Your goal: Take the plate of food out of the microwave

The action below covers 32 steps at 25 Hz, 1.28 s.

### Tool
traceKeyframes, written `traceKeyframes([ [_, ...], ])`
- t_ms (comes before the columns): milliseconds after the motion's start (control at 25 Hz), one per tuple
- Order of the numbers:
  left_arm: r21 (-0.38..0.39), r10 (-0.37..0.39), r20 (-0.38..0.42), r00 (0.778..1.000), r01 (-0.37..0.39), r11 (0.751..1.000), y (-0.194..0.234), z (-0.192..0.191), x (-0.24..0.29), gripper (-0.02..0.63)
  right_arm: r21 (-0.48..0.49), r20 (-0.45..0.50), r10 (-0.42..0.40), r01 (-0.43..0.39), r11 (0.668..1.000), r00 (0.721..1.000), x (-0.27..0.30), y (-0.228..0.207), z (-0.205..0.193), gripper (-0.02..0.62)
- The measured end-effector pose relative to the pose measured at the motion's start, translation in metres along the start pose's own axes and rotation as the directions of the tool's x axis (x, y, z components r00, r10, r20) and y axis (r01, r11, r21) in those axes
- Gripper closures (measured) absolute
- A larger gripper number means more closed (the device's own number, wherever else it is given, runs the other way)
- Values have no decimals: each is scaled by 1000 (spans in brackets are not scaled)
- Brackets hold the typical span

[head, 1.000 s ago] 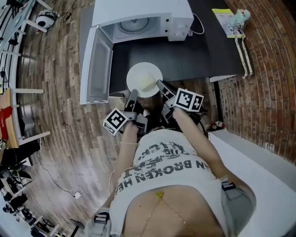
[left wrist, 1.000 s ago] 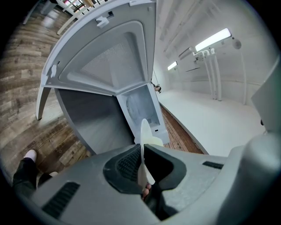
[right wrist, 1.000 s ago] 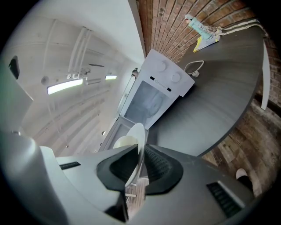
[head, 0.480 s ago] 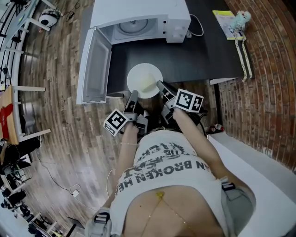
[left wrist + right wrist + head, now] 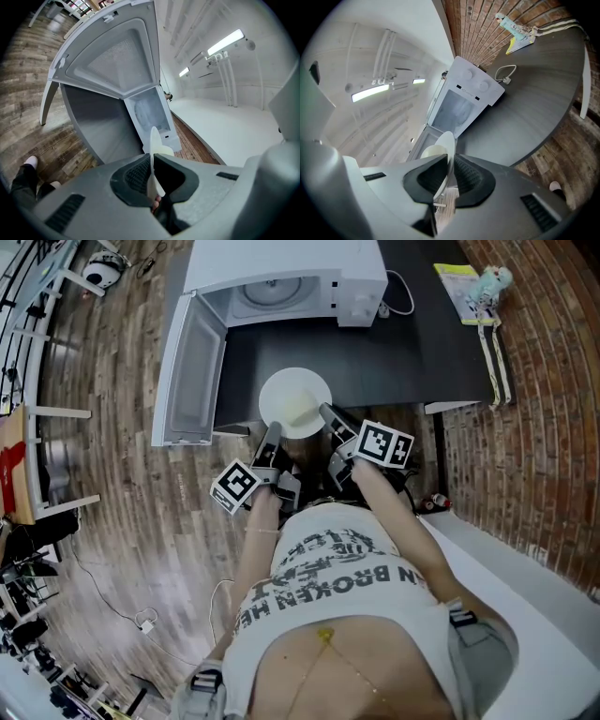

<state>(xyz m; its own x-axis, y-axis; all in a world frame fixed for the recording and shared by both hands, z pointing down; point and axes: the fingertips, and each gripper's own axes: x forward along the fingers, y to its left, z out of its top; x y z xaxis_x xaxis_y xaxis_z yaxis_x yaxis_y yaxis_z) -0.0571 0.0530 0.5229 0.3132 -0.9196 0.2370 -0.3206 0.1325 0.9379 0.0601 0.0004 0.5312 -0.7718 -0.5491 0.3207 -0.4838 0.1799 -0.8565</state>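
Extraction is judged nearly complete: round white plate [image 5: 292, 393] with pale food [image 5: 302, 413] hangs outside the open white microwave [image 5: 281, 276], above the dark bench [image 5: 412, 352] front edge. Left gripper [image 5: 270, 435] and right gripper [image 5: 327, 415] fingers pinch opposite rims. Remaining: set-down.

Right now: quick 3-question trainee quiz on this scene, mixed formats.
1. True or false: the plate sits inside the microwave.
2. The left tongs grip: A) nothing B) the plate's rim C) a cup.
3. Fill in: the microwave door is ___.
Key: 1 false, the plate is out in front of the microwave; 2 B; 3 open.
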Motion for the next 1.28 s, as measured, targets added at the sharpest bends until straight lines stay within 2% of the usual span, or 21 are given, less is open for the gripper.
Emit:
traceKeyframes([
  [1280, -19, 12, 14, 1000, -11, 1000, 1, -3, 1, 580, 7, -19, 5, -4, 1000, 1000, 0, -3, 1, 552],
])
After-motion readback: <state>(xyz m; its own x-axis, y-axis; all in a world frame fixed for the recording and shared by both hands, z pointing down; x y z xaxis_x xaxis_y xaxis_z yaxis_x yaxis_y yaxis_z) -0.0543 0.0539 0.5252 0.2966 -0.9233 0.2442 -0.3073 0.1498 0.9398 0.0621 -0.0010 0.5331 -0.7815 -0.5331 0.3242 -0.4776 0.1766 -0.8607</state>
